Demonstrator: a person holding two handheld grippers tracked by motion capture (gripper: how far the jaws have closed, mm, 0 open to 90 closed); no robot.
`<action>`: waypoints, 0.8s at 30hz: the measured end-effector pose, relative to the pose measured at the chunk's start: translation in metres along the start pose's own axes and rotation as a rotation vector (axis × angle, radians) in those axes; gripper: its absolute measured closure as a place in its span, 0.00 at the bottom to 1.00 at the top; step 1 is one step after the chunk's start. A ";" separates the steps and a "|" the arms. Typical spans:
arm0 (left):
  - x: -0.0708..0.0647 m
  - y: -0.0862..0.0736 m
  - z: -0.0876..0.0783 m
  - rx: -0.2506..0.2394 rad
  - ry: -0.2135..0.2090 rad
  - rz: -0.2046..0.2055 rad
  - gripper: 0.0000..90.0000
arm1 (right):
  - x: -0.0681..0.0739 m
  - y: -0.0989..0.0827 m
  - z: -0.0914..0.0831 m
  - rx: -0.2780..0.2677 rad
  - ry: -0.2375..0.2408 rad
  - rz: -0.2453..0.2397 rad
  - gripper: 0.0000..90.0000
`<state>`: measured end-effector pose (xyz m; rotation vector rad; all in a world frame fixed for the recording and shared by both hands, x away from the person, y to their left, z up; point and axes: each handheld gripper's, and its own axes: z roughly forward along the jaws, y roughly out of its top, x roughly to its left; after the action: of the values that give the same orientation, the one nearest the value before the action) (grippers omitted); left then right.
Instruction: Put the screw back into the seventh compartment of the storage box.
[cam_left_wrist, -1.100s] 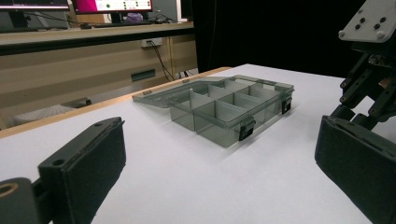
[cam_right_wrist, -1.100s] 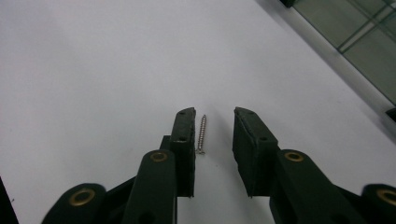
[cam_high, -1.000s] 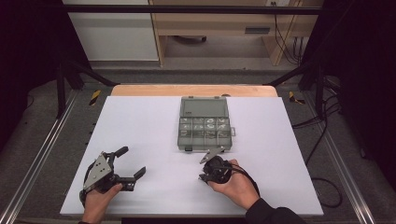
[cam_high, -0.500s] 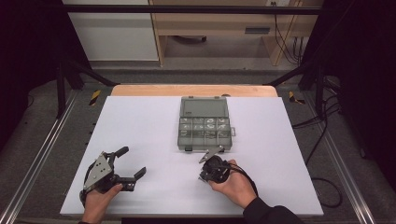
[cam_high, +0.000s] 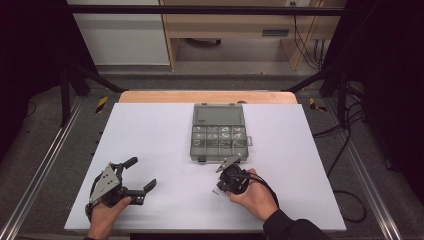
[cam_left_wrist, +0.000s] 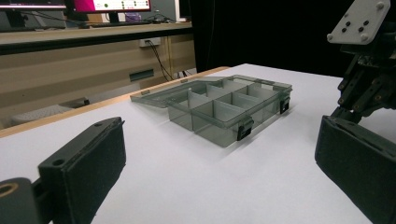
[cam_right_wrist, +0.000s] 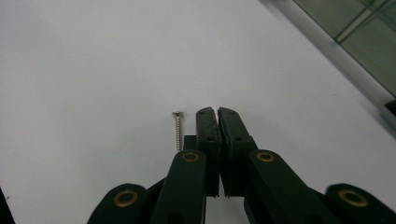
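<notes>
While its fingers meet empty, right gripper (cam_right_wrist: 217, 111) seemingly misses screw (cam_right_wrist: 178, 131).

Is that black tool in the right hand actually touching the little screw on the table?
Cannot tell. In the right gripper view the right tool is shut on nothing, and the screw lies close beside its left jaw; whether a gap remains isn't plain.
</notes>
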<state>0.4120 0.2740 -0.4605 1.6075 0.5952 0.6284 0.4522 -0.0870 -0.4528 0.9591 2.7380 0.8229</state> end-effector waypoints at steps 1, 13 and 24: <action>0.000 0.000 0.000 0.001 -0.001 -0.001 0.02 | 0.000 0.000 -0.002 0.004 -0.002 0.005 0.97; 0.001 0.000 -0.001 0.001 -0.001 0.000 0.02 | -0.014 0.001 -0.019 0.034 -0.039 -0.002 0.97; 0.000 0.000 0.000 0.001 -0.007 -0.001 0.02 | -0.029 0.007 -0.038 0.012 -0.074 0.009 0.97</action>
<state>0.4122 0.2741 -0.4608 1.6099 0.5912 0.6217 0.4679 -0.1176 -0.4188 0.9843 2.6804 0.7580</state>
